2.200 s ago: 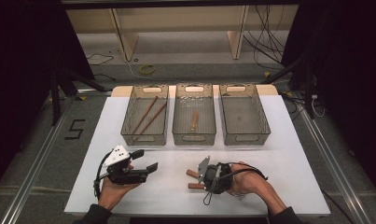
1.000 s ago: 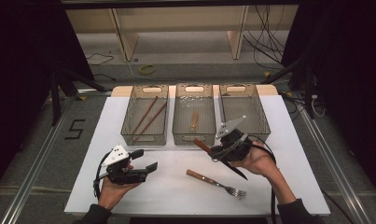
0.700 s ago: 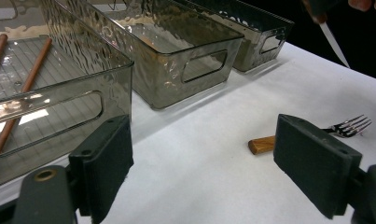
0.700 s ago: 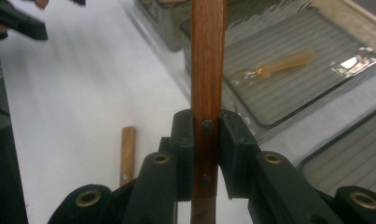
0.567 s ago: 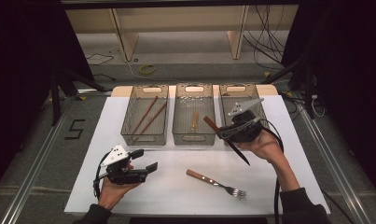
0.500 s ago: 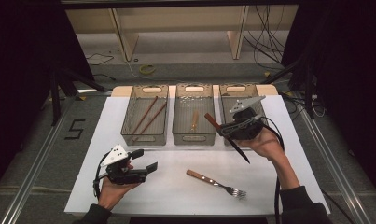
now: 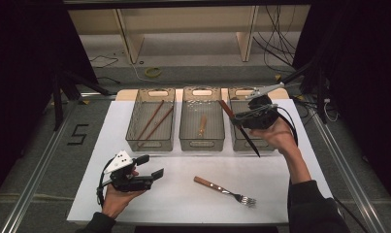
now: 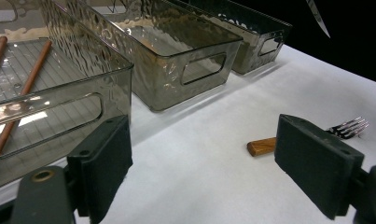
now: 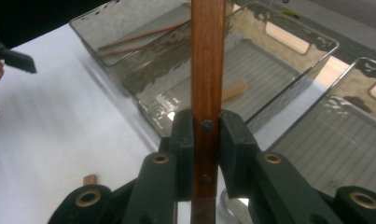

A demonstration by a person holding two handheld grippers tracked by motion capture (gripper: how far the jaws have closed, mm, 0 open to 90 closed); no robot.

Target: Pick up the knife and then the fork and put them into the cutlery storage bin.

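The right hand-held gripper (image 7: pixel 242 120) is clamping its jaws tight on the wooden handle of a knife (image 7: pixel 239 127), holding it in the air over the near end of the right bin (image 7: pixel 246 144), with the blade slanting down past that bin's front wall. The left hand-held gripper (image 7: pixel 150 167) is resting wide open and empty on the desk (image 7: pixel 290 174), well in front of the left bin (image 7: pixel 145 143). A fork (image 7: pixel 224 191) is lying on the desk in front of the middle bin (image 7: pixel 202 143).

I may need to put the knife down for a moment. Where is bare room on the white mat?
Bare mat lies between the left gripper and the fork, and right of the fork below the right bin. Along the back it is crowded: three bins stand side by side under the knife.
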